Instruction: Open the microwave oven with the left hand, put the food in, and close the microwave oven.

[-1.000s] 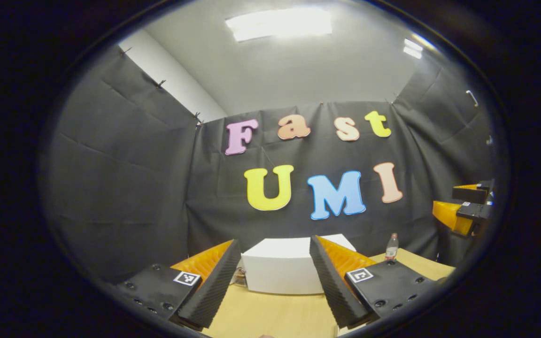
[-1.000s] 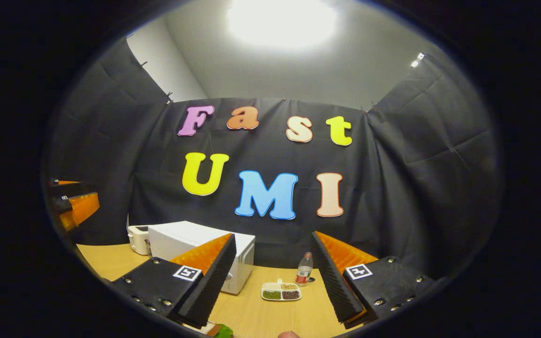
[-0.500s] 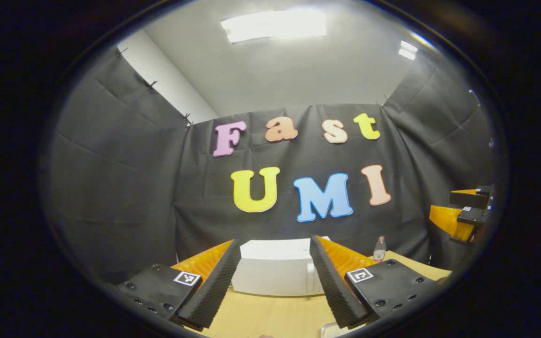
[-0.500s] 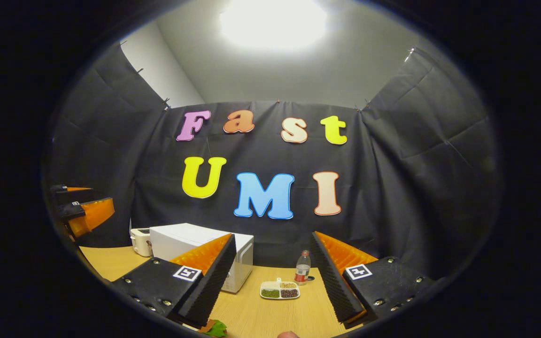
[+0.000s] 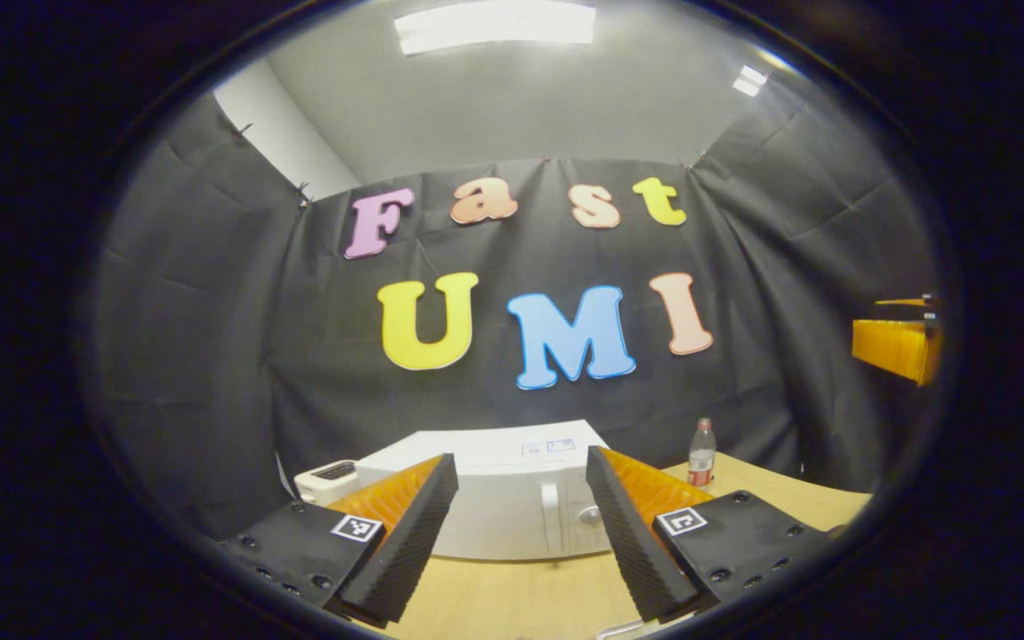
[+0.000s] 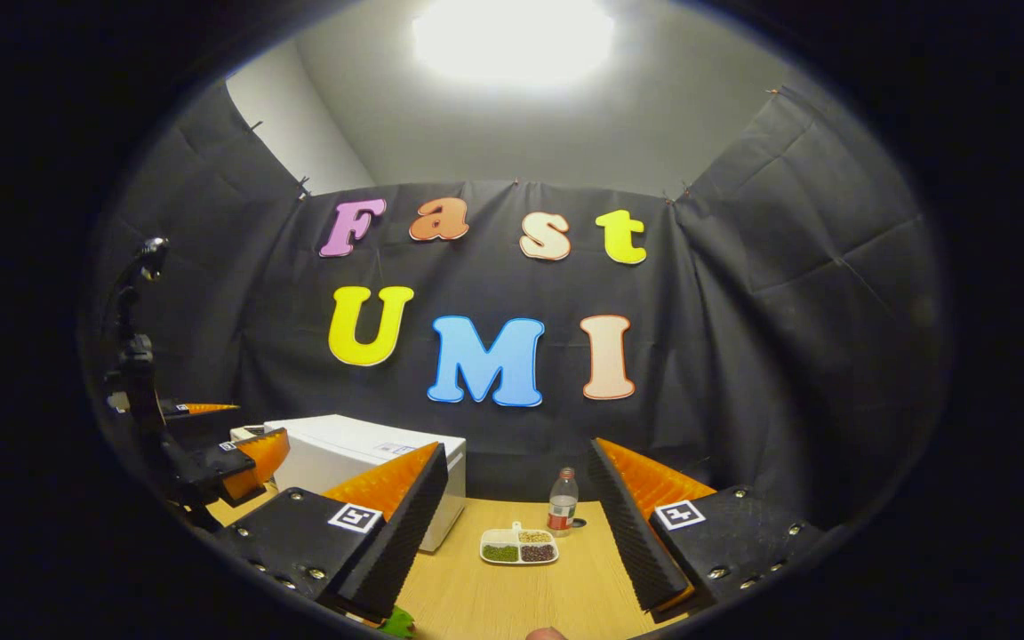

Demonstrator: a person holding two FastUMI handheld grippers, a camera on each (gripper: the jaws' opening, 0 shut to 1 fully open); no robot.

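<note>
I held the left gripper (image 5: 521, 524) raised above the table (image 5: 512, 596) and aimed squarely at the front of the microwave oven (image 5: 512, 507), its two fingers spread wide with nothing between them; I judged this the fitting posture for an approach, since the task gives the door to that hand. The oven stood at the back of the table against the booth's cloth wall, well apart from the gripper, with its door shut; the vertical handle (image 5: 550, 520) and a round knob (image 5: 594, 514) sat toward the right of its face, so I expected the fingers would need to close across that handle. A small white appliance (image 5: 327, 478) stood just beside the oven on its left, and a bottle (image 5: 700, 455) stood near it on its right. My right gripper (image 6: 516, 524) was likewise held up over the table, its fingers parted and empty, looking toward a divided white tray (image 6: 519, 548) of what appeared to be beans or grains, which lay on the table just in front of the bottle and to the right of the oven. I took that tray to be the food, though a green item (image 6: 396, 622) at the lower edge of the right gripper view was too cropped to identify. No step of the task appeared done.
</note>
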